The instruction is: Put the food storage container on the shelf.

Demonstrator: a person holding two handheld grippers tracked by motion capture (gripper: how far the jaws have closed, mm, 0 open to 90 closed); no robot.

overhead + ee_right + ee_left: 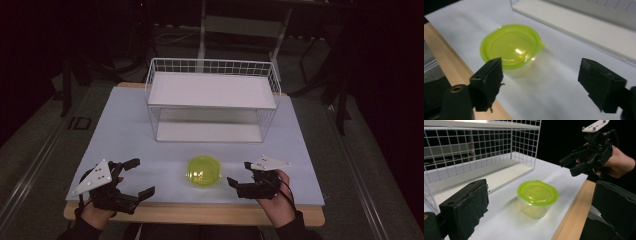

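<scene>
Lidded green container (204, 172) sits between left gripper (138, 177) at nine o'clock and right gripper (238, 173) at three; both are wide open and empty.

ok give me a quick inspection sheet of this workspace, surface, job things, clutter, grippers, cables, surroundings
surface: white table top with a wooden front edge, bare around the things on it
job's things: yellow-green lidded container stands upright near the front edge, lid on, between the two grippers and touched by neither; white wire rack with two shelves stands behind it, nothing on either shelf
clutter: nothing seen
grippers: left gripper open, nothing between its jaws, left of the container; right gripper open, nothing between its jaws, right of the container and lifted off the table in the left gripper view
cables: a black cable trails from the right gripper over the hand
surroundings: dark room, grey floor, dim furniture frames behind the table
</scene>
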